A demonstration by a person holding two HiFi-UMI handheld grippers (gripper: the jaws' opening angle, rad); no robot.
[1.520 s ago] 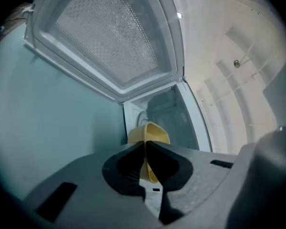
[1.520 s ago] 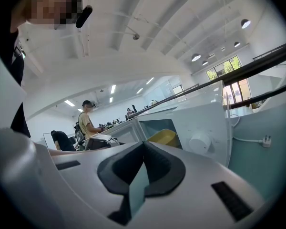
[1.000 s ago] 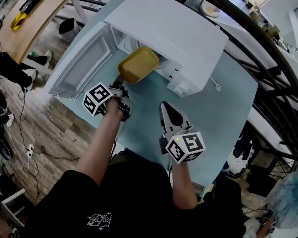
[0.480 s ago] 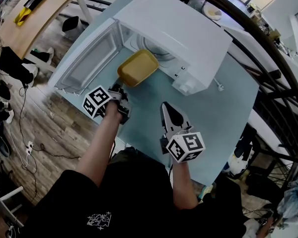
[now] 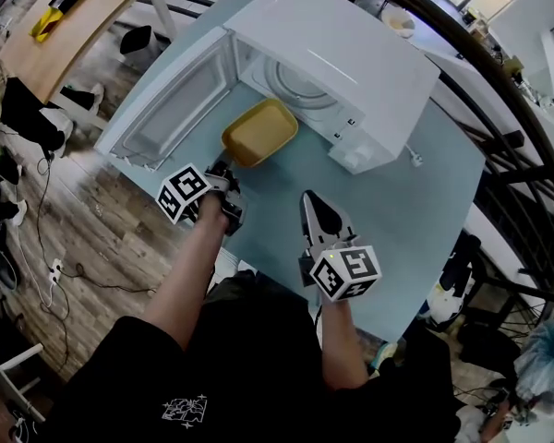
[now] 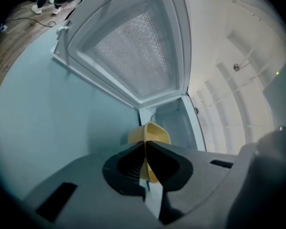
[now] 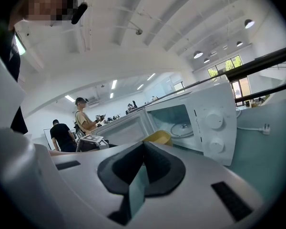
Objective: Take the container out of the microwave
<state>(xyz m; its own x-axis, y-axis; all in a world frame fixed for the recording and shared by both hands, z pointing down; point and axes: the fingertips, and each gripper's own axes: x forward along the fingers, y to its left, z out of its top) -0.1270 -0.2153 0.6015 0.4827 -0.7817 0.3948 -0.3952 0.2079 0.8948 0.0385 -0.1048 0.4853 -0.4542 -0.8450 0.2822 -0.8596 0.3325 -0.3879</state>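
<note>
The yellow container (image 5: 258, 132) is outside the white microwave (image 5: 342, 53), just in front of its open cavity over the teal table (image 5: 415, 210). My left gripper (image 5: 223, 169) is shut on the container's near rim. In the left gripper view the two jaws pinch the thin yellow rim (image 6: 150, 135) at the left gripper's tips (image 6: 145, 147). My right gripper (image 5: 312, 203) hovers over the table to the right of the container, its jaws shut on nothing. In the right gripper view the right gripper's tips (image 7: 143, 144) meet, with the container (image 7: 158, 137) and microwave (image 7: 214, 123) beyond.
The microwave door (image 5: 171, 109) swings open to the left, and the glass turntable (image 5: 300, 86) shows inside. A plug and cord (image 5: 415, 160) lie right of the microwave. A wooden table (image 5: 65, 26) stands at far left and a black railing (image 5: 499, 155) runs at right. People (image 7: 83, 120) stand in the background.
The left gripper has drawn the yellow container back out of the microwave cavity toward me. The right gripper has kept its place beside it.
</note>
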